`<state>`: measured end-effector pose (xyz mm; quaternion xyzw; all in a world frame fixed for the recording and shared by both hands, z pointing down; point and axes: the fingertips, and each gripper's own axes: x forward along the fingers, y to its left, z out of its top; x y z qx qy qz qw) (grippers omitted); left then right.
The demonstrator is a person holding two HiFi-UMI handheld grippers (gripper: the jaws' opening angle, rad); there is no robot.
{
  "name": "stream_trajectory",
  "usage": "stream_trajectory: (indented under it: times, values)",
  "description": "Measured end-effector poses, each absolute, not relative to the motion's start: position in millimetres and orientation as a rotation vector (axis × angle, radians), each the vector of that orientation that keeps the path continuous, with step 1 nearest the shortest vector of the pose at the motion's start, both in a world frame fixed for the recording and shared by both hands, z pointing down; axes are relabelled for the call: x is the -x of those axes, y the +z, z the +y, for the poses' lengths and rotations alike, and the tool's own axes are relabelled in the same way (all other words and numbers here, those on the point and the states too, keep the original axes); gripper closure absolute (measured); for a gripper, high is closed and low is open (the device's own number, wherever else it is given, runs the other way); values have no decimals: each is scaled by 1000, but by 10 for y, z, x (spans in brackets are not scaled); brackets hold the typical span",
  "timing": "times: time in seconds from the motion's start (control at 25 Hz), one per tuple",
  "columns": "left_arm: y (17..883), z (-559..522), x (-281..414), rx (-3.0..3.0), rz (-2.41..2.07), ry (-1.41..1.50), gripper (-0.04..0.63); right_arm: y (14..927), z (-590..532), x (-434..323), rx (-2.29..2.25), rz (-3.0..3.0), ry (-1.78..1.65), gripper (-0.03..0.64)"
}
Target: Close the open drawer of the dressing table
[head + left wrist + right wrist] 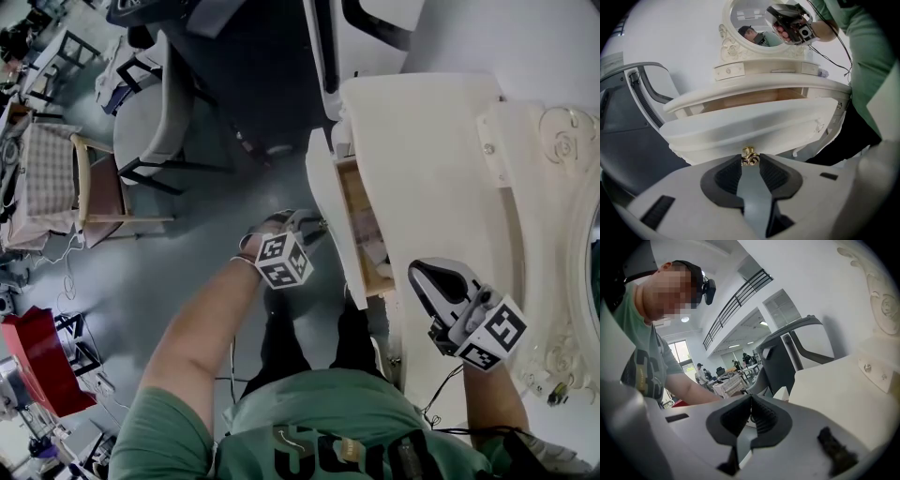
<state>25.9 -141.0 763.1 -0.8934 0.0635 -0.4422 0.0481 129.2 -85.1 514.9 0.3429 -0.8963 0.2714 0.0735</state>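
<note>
You're in a large open workspace, a lab or studio hall. A balcony railing runs under a high ceiling, and people gather round far tables. Cables trail over the grey floor, and the dressing table stands near office chairs.

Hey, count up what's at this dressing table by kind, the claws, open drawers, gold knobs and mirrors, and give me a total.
Claws: 2 (left claw, right claw)
Open drawer: 1
Gold knob: 1
Mirror: 1
Total: 5
</note>
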Motion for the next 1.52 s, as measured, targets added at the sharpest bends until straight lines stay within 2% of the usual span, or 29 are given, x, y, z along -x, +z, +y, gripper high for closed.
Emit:
stream_trajectory:
  times: [1.52]
  values:
    - [7636,-1477,-826,2721,157,-1325,469,5206,-711,-1772,-1133,-2677,842,604]
